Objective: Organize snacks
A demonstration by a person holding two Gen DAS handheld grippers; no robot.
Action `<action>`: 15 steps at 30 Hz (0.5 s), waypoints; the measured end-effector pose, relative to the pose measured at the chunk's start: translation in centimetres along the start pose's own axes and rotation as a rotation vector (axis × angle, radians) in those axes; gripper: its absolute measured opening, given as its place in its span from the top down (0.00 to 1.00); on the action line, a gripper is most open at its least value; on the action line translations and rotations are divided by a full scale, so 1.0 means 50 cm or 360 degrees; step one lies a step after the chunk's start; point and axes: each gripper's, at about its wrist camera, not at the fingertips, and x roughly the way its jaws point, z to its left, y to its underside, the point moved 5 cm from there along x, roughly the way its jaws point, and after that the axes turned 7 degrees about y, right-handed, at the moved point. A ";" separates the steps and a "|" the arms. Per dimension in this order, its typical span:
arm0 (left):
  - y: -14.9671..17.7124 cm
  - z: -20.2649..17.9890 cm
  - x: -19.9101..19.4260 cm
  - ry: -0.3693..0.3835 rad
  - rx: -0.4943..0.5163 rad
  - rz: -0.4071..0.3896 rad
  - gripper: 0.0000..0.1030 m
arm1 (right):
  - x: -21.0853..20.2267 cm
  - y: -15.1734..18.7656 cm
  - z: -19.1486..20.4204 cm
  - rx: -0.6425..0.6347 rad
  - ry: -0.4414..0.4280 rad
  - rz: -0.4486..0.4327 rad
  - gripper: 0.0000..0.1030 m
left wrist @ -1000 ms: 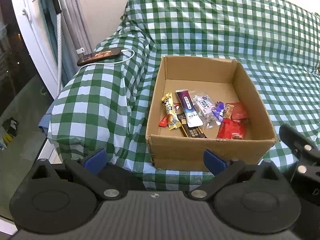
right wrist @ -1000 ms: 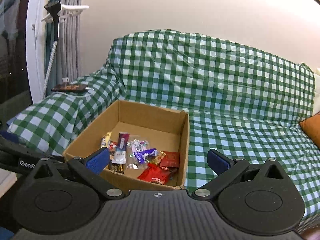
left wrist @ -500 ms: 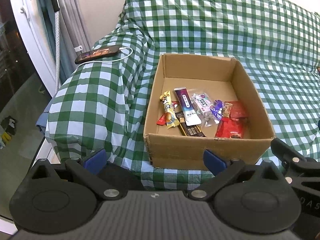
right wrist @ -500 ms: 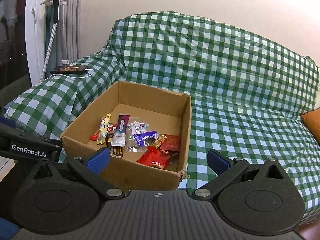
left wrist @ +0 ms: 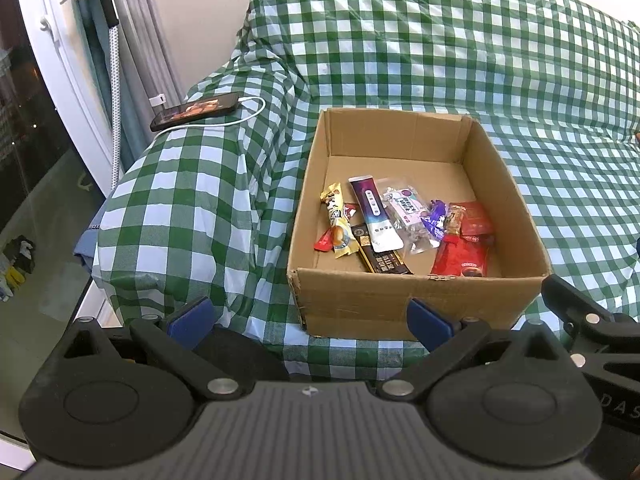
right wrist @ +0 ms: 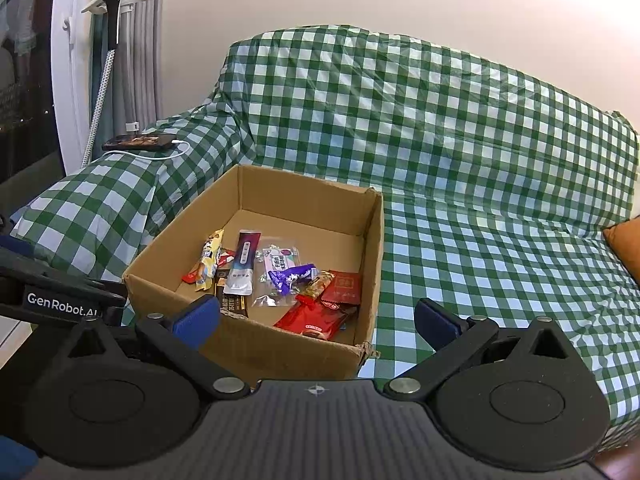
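Note:
An open cardboard box [left wrist: 416, 300] [right wrist: 372, 240] stands on the green checked sofa cover. Inside lie several snack packets: a yellow bar [left wrist: 338, 226] [right wrist: 210, 258], a purple and white pouch [left wrist: 376, 214] [right wrist: 242, 268], a clear bag with a pink label [left wrist: 406, 208] [right wrist: 278, 262], a purple candy [left wrist: 436, 216] [right wrist: 292, 278], a dark bar [left wrist: 384, 260] and red packets [left wrist: 460, 256] [right wrist: 312, 318]. My left gripper [left wrist: 308, 316] is open and empty, in front of the box. My right gripper [right wrist: 316, 318] is open and empty, at the box's near edge.
A phone [left wrist: 196, 110] [right wrist: 138, 142] on a white charging cable lies on the sofa's left armrest. A garment steamer pole [left wrist: 114, 80] and a glass door stand at the left. An orange cushion [right wrist: 624, 240] is at the far right.
Both grippers have drawn back and up a little from the box. The right view now looks further down into the box. The snacks have not moved.

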 end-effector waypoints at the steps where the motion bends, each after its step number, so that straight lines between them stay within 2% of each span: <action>1: 0.000 0.001 0.000 -0.0002 -0.0001 0.0000 0.00 | 0.000 0.000 0.000 0.0000 0.0000 0.0000 0.00; 15: -0.002 0.008 0.006 -0.0008 -0.0005 0.0014 0.00 | 0.001 0.001 0.010 0.0006 -0.0010 0.0020 0.00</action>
